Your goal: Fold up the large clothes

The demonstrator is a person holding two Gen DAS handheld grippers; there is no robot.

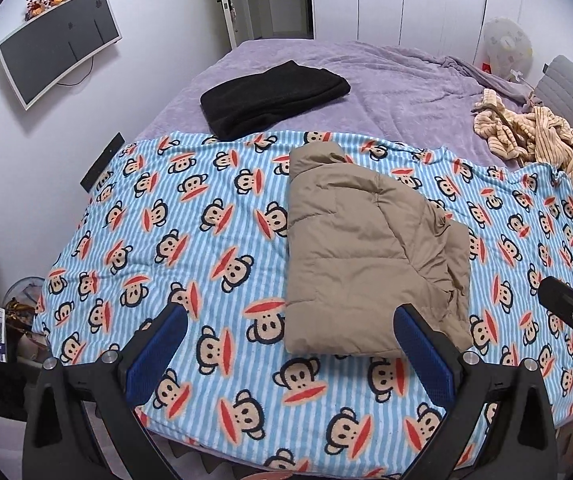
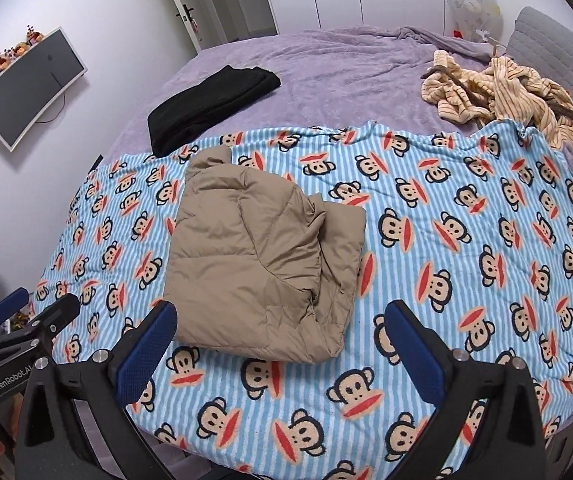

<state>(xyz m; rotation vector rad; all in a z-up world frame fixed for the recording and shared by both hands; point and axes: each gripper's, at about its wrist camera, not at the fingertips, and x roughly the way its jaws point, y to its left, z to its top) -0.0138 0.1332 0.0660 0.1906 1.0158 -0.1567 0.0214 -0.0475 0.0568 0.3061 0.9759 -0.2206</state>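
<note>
Folded jacket (image 2: 262, 272) mid-blanket (image 2: 466, 208) (edges apparently clear).

Both fisheye views are evenly and softly lit, with no glare. The wall-mounted grey panel with a white frame (image 1: 59, 42) casts a soft shadow on the white wall below it. Straight lines bow strongly toward the edges, the corners go black, and focus stays sharp throughout.
</note>
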